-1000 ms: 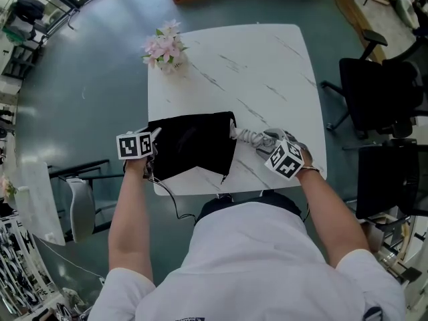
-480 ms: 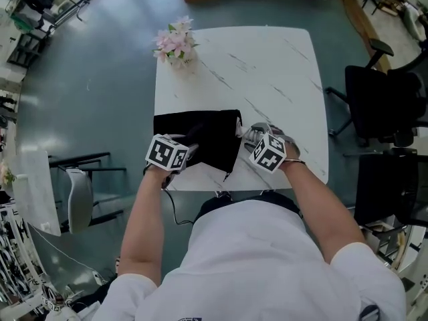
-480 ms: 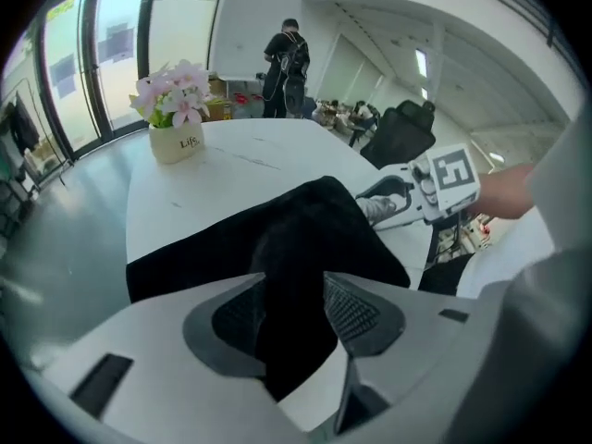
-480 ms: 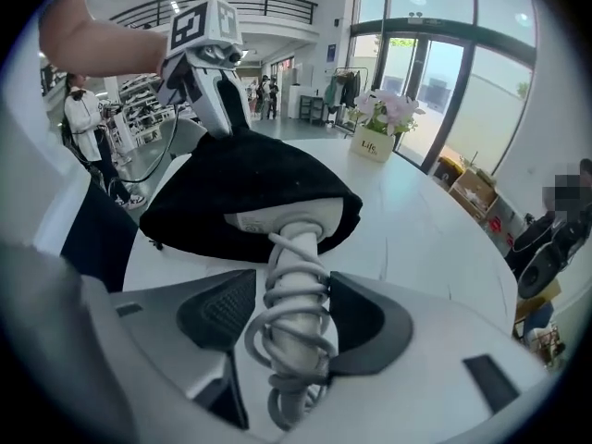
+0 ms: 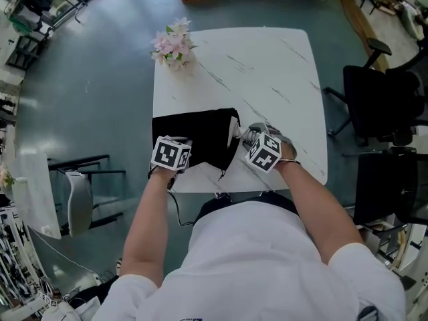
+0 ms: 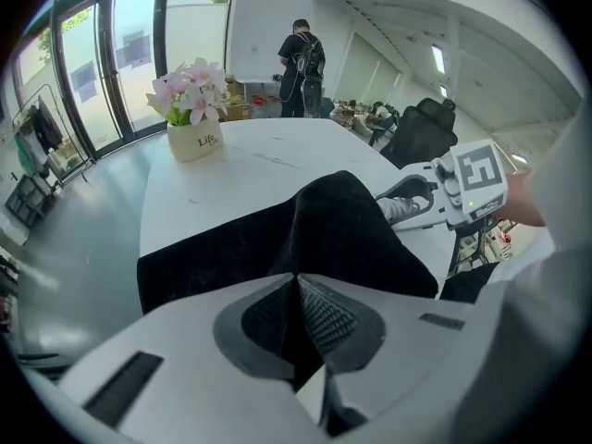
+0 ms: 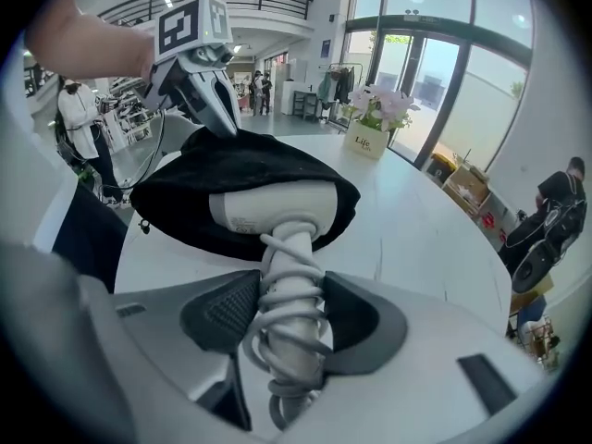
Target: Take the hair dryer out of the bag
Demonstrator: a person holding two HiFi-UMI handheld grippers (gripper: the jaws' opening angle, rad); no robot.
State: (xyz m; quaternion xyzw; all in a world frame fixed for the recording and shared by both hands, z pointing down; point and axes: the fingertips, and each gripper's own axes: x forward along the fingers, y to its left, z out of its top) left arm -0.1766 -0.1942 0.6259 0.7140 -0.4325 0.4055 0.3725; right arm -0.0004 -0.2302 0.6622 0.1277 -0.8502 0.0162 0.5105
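1. Left gripper (image 6: 296, 285) is pinching the one soft black fabric bag (image 6: 356, 234), jaws clamped together on its cloth.
2. Right gripper (image 7: 291, 314), jaws just closing, is clasping the one white plastic hair dryer (image 7: 277, 206) by its cord-wrapped handle, head inside the bag ahead.

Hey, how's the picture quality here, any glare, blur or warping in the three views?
Head view: even light, sharp, wide-angle bending toward the edges. Left gripper view: round fisheye, dark corners; black bag shows almost no detail. Right gripper view: same fisheye; hair dryer sharp, windows bright.
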